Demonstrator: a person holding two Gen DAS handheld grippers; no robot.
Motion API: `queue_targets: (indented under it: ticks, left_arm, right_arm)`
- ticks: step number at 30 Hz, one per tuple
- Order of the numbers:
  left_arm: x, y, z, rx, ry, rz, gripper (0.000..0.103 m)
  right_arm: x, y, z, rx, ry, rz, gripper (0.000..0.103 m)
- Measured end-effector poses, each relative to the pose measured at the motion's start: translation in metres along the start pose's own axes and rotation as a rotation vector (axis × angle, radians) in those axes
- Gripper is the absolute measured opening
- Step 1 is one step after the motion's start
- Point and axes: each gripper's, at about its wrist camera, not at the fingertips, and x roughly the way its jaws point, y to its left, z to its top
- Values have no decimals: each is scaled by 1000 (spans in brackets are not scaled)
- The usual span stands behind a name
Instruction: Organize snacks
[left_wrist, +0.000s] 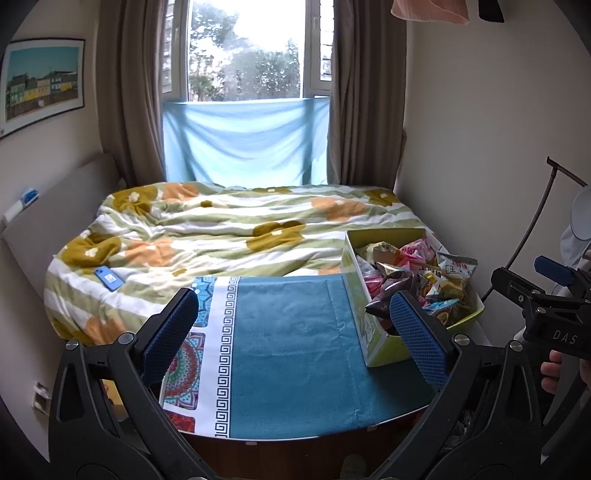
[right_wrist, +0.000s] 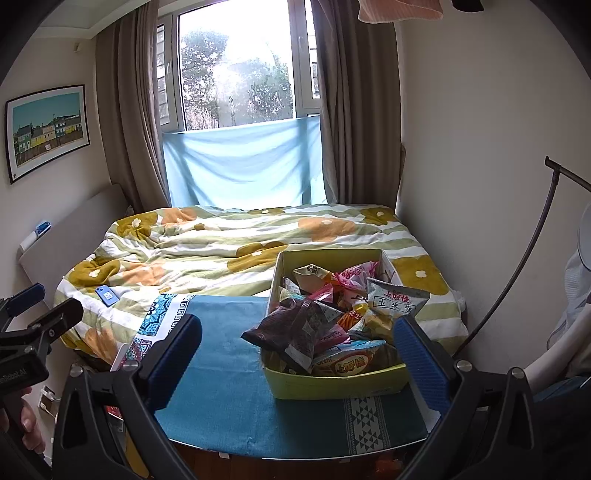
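A yellow-green cardboard box (right_wrist: 332, 384) stands on the right side of a table covered by a teal cloth (right_wrist: 229, 369). It is heaped with several snack packets, among them a dark brown packet (right_wrist: 284, 328) hanging over the near left corner and a grey-white packet (right_wrist: 397, 299) at the right. The box also shows in the left wrist view (left_wrist: 376, 339). My right gripper (right_wrist: 299, 354) is open and empty, just in front of the box. My left gripper (left_wrist: 295, 332) is open and empty over the bare cloth (left_wrist: 291, 332), left of the box.
A bed with a flowered duvet (left_wrist: 221, 229) lies behind the table, with a blue phone (left_wrist: 108, 278) on its left side. A window with curtains is at the back. The wall is close on the right, with a curved metal rod (right_wrist: 524, 266) beside it.
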Motion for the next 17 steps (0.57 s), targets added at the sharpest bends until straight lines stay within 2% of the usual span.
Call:
queue_targets:
  ticks: [17]
  left_arm:
    - [-4, 6, 0, 22, -47, 41, 103]
  right_arm:
    - [7, 10, 3, 1, -2, -11, 103]
